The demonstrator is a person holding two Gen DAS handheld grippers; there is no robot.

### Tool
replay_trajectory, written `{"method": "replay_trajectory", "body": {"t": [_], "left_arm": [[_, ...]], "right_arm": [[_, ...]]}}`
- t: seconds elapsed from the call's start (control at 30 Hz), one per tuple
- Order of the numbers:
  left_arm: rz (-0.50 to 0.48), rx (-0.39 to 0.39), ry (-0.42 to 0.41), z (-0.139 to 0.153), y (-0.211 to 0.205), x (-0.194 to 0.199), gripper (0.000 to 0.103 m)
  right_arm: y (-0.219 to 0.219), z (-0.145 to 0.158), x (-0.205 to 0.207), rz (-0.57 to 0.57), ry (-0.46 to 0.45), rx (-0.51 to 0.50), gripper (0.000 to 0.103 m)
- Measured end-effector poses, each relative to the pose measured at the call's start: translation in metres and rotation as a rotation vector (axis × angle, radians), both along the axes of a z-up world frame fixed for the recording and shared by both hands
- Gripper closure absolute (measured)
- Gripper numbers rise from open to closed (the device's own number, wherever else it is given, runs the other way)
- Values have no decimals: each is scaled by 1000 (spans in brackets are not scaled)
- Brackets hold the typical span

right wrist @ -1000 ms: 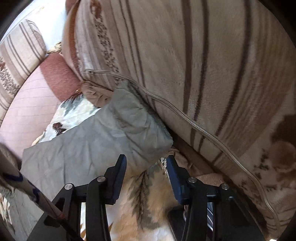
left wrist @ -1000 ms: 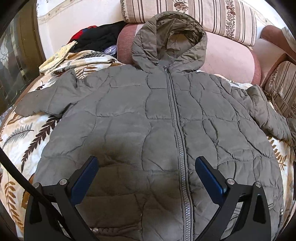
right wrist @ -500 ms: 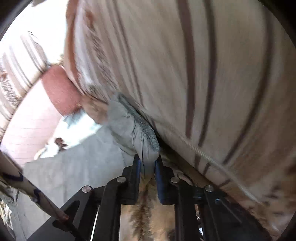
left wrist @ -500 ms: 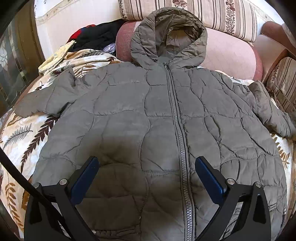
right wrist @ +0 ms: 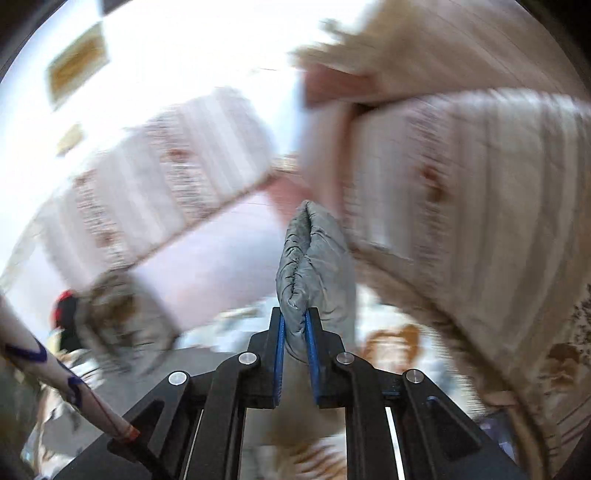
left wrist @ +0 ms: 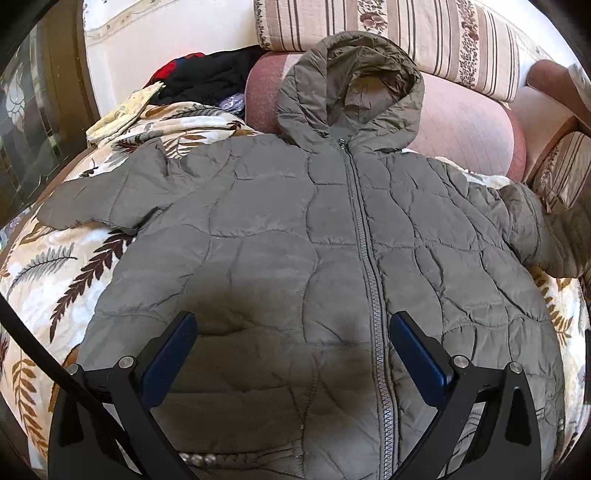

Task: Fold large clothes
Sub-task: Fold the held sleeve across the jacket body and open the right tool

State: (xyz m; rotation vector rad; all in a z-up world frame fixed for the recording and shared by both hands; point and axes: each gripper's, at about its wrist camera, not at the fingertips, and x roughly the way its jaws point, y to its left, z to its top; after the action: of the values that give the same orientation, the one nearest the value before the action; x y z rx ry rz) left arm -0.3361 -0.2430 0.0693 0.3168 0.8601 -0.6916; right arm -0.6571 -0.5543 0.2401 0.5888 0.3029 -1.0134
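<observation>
**Right claw has the cuff; left claw wide over the hem**

Surroundings: sofa-bed under a leaf-print blanket (left wrist: 55,266). Pink bolster (left wrist: 469,129) along the back, striped cushion (left wrist: 424,33) above it, a second striped cushion (left wrist: 565,173) at the right end, crowding that sleeve. A heap of black and red clothes (left wrist: 207,77) in the left corner.

Count: one jacket, two sleeves, one hood, two claws.

Jacket (left wrist: 280,236): grey-olive, quilted, zipped to the collar, lying front-up on the blanket, hood (left wrist: 351,81) resting against the bolster. Left sleeve spread flat.

Left claw (left wrist: 291,350): jaws wide apart, nothing between them, above the lower front.

Right claw (right wrist: 294,332): blue pads clamped on the gathered sleeve cuff (right wrist: 310,258), which stands up between them. Background smeared.
</observation>
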Motion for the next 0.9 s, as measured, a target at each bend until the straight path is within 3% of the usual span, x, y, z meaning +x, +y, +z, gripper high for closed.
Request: {"method": "replay_trajectory", "body": {"t": [0.2,0.37,0.57,0.8,0.9], "left_arm": [[36,-25,2,7,14,11,0],[89,-40,7,9,30,24,0],[193,-64,17,9,52,45,0],[253,-82,19,11,61,54,0],[252,-84,18,12,58,57,0]], "right_arm": [[69,24,100,273,-46,-29,91],[130,4,173,480,-54,-15,91],[153,-66,253,644,-48,117,91],[153,-165,297,708,29,316,91],[153,-183,307,741,55,380,78]]}}
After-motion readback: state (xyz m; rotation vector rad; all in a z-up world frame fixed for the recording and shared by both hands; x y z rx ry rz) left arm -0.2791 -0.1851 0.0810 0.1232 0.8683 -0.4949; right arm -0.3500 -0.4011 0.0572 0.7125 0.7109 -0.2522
